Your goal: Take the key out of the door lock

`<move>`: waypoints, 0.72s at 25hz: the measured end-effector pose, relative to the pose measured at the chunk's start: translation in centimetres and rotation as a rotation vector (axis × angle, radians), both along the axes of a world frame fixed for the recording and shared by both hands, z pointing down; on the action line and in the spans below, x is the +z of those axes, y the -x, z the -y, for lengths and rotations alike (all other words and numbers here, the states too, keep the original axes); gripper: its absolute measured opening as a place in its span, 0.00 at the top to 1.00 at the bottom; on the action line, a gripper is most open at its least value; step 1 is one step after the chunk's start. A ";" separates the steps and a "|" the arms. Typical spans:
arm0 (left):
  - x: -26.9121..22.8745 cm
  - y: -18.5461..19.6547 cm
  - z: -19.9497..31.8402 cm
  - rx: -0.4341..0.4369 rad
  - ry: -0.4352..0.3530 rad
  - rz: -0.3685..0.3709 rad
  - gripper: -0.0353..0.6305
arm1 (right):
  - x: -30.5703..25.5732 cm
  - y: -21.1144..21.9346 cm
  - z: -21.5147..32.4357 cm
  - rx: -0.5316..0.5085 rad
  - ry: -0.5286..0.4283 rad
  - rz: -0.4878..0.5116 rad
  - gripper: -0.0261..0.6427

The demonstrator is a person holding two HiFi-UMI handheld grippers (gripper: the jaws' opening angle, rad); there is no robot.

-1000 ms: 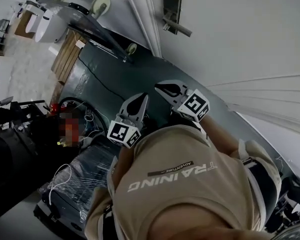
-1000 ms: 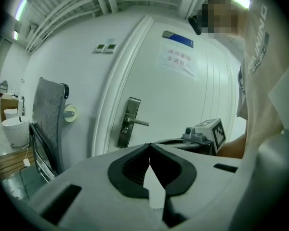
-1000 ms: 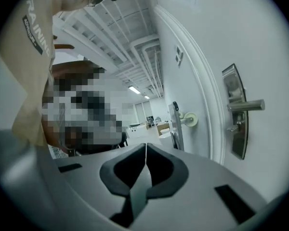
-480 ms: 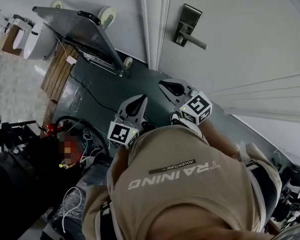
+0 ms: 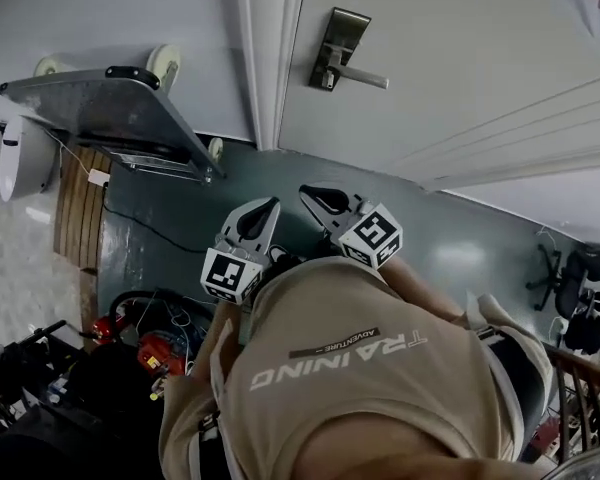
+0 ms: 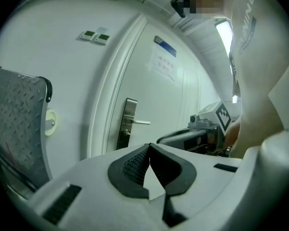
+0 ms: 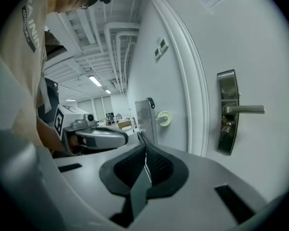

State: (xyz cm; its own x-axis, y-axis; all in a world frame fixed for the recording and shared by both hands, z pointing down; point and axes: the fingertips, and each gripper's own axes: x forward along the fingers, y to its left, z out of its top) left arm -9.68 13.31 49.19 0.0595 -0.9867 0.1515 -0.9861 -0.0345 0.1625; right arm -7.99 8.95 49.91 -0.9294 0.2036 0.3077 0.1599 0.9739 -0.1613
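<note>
Both grippers are empty, jaws pressed together; the right gripper (image 5: 326, 199) and left gripper (image 5: 258, 219) stand well apart from the door lock plate (image 7: 227, 112), which lies straight ahead of them on the door (image 5: 460, 58), the right one nearer. The key (image 7: 226, 127) is judged to be the small projection just below the lever handle (image 7: 244, 109). Its bow and long axis are too small to make out.

The person has swung round to face the door more squarely in the past second. The door lock (image 5: 332, 50) now sits almost straight above the right gripper (image 5: 307, 191) and left gripper (image 5: 270, 204). The door frame (image 5: 263, 58) runs nearly upright, and the metal trolley (image 5: 110, 118) has levelled out at left.
</note>
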 end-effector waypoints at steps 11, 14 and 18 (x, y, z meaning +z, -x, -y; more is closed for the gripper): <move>-0.4 2.0 2.2 -0.056 -0.052 -0.191 0.93 | -0.9 3.7 -0.8 -0.051 -0.040 0.042 0.94; -0.4 3.7 1.8 -0.074 -0.028 -0.208 0.93 | 0.0 5.2 -1.6 -0.118 0.000 0.055 0.94; -1.2 6.3 1.3 -0.132 0.038 -0.155 0.93 | -0.7 7.6 -0.7 -0.158 0.018 0.090 0.94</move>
State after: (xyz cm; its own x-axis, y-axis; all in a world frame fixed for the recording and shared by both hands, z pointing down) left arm -16.02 11.99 48.01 -0.0448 -0.9812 0.1875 -0.9448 0.1026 0.3113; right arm -15.57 9.64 49.21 -0.9092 0.3537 0.2196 0.3249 0.9326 -0.1570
